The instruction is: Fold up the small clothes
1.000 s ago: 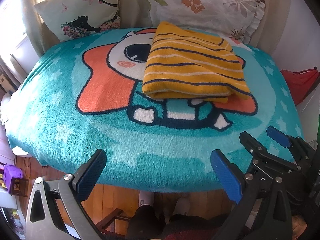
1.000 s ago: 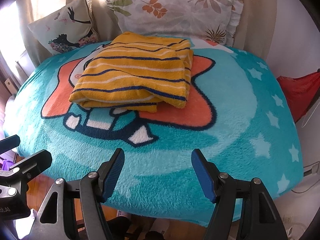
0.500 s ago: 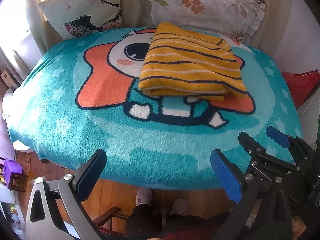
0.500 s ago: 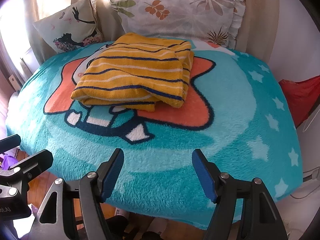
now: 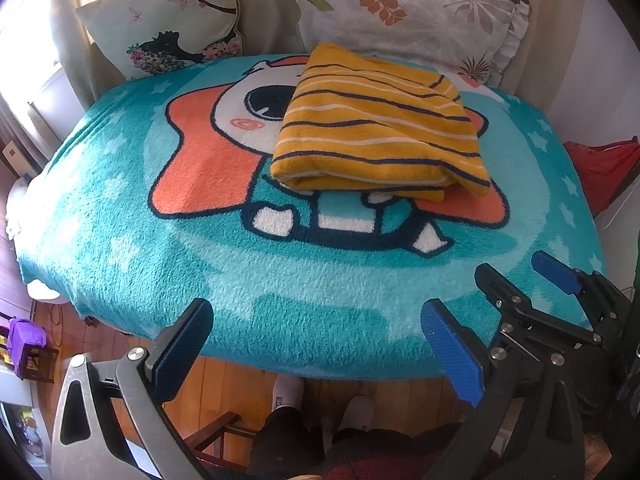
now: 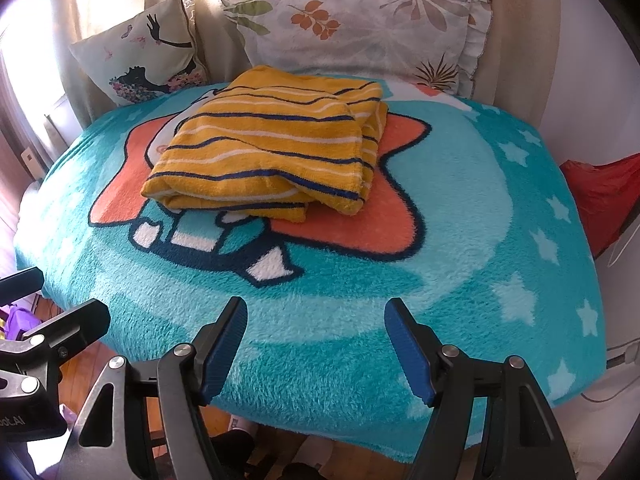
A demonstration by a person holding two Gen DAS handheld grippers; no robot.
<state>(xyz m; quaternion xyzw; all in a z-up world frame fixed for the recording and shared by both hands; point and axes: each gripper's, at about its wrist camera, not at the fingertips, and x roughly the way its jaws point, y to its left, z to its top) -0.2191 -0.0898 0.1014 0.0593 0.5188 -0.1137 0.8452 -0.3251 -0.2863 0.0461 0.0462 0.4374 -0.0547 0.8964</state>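
Observation:
A yellow garment with dark blue and white stripes [image 5: 380, 128] lies folded in a flat rectangle on the far middle of the turquoise cartoon blanket [image 5: 120, 216]. It also shows in the right wrist view [image 6: 272, 148]. My left gripper [image 5: 320, 344] is open and empty, held back over the blanket's near edge. My right gripper [image 6: 316, 344] is open and empty too, near the same edge; it shows at the right of the left wrist view [image 5: 520, 280]. Both are well short of the garment.
Two pillows lean at the back: a white one with a dark figure [image 5: 168, 28] and a leaf-print one [image 5: 404, 12]. A red cloth [image 5: 600, 168] hangs at the right. Wooden floor and the person's feet [image 5: 288, 392] lie below the near edge.
Both grippers have drawn back and risen a little, so the blanket and garment look farther away. The garment has not moved and both grippers stay open.

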